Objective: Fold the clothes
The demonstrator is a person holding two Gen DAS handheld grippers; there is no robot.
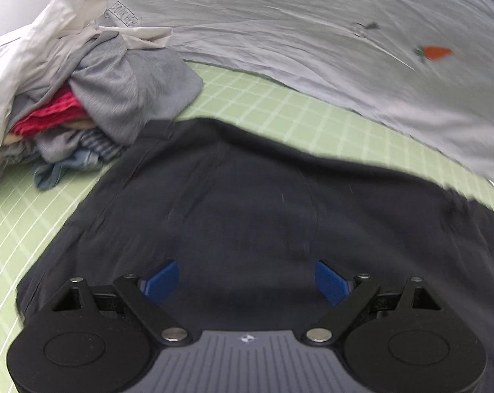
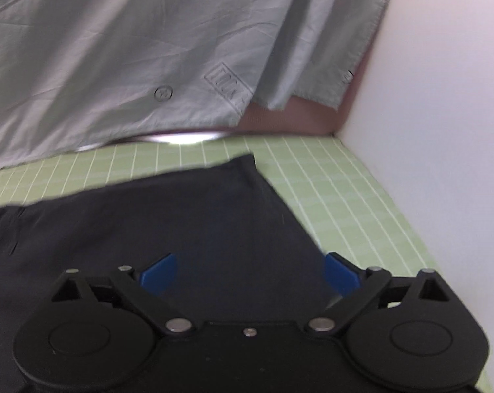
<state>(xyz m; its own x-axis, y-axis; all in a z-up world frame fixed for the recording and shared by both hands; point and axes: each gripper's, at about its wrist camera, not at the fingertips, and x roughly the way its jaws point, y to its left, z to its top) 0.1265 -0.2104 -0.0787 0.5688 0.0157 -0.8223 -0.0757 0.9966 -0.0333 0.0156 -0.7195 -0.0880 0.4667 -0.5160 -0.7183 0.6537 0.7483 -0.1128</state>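
A dark navy garment (image 1: 247, 203) lies spread flat on the green grid mat (image 1: 279, 104). My left gripper (image 1: 247, 278) hovers over its near part, blue pads (image 1: 163, 278) wide apart and nothing between them. In the right wrist view the same dark garment (image 2: 168, 216) ends in a squared corner at the upper right. My right gripper (image 2: 250, 271) stands open above that side, its right pad (image 2: 340, 275) near the garment's right edge over the mat (image 2: 329, 190).
A heap of unfolded clothes (image 1: 83, 98), white, grey and red, sits at the left of the mat. A person's pale grey shirt (image 1: 312, 32) with a small carrot print (image 1: 435, 52) hangs close behind. A white wall (image 2: 443, 131) borders the mat on the right.
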